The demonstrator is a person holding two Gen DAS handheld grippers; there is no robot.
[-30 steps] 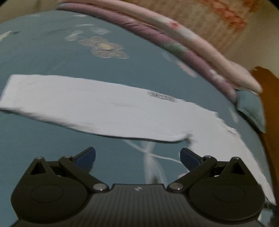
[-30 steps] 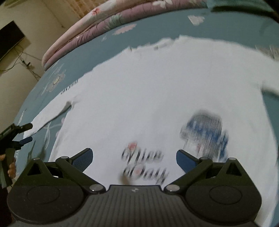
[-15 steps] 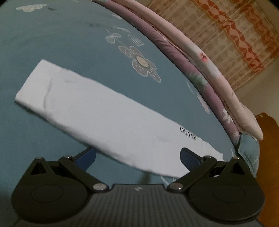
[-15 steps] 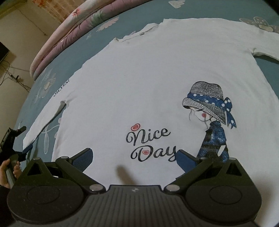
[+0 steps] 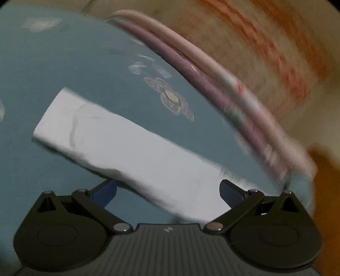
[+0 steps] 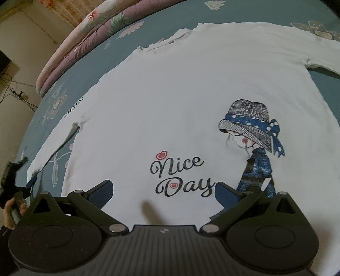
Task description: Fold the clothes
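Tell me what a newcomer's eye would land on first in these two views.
First, the white long-sleeved shirt spread flat on the teal floral bedsheet, filling the right wrist view, with its "Nice Day" lettering and a printed girl in a polka-dot hat just ahead of the open right gripper. In the blurred left wrist view, one white sleeve runs diagonally above the open left gripper, with folded pink and purple quilts behind.

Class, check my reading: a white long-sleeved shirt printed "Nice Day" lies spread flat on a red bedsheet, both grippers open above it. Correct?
One error: the bedsheet is blue-grey with flowers, not red, as the right wrist view shows. The shirt lies flat; left gripper and right gripper are open.
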